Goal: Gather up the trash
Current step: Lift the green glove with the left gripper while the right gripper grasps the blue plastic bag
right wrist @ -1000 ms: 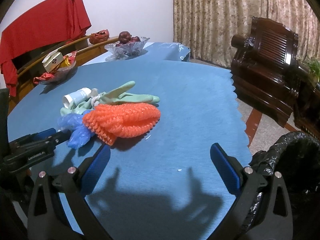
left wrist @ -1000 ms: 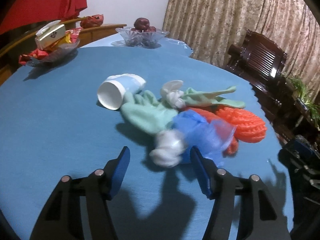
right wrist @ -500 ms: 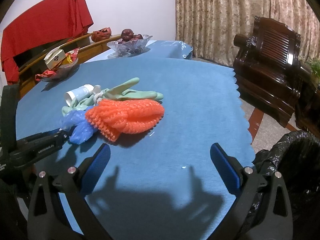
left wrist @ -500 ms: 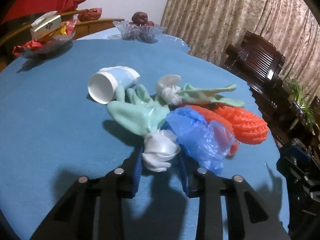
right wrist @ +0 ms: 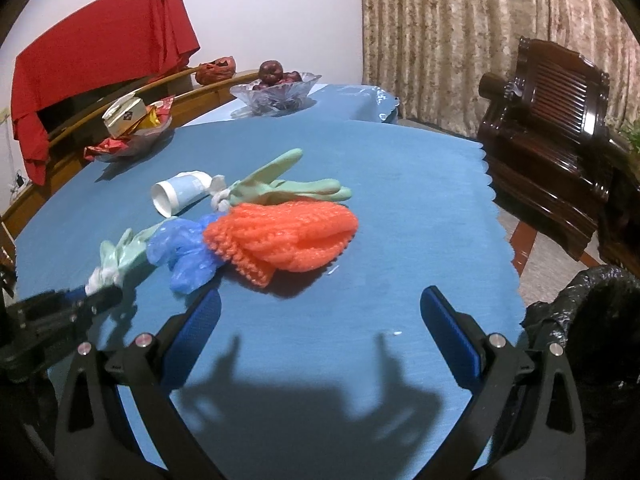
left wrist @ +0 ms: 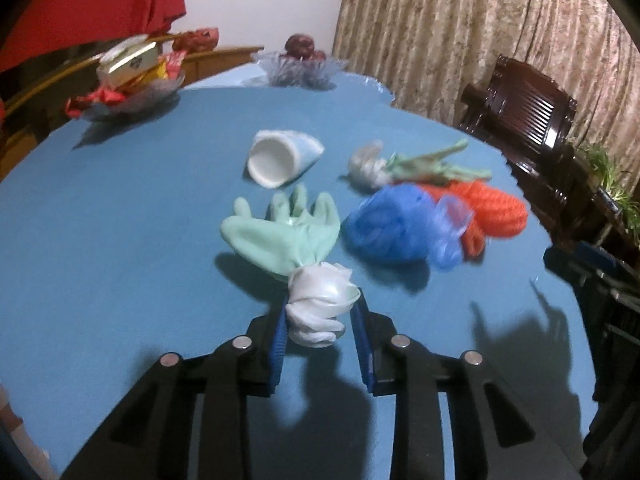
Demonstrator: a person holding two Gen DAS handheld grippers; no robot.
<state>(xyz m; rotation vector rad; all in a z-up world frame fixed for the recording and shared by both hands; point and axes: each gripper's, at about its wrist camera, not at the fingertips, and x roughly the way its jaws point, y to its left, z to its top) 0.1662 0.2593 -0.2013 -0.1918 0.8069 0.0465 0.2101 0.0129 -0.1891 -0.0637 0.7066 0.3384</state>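
Green glove (left wrist: 286, 236), lower centre on the table (left wrist: 120, 240), is being clamped at its white cuff by the left gripper (left wrist: 322, 322), seemingly firmly. Right gripper (right wrist: 320, 320) is being held agape. Lift should be kept slow, toward the black-lined bin (right wrist: 592, 320).

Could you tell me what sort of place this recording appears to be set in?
Most likely a home dining or living room: a table under a blue tablecloth, a glass fruit bowl, a carved dark wooden armchair, and patterned curtains behind.
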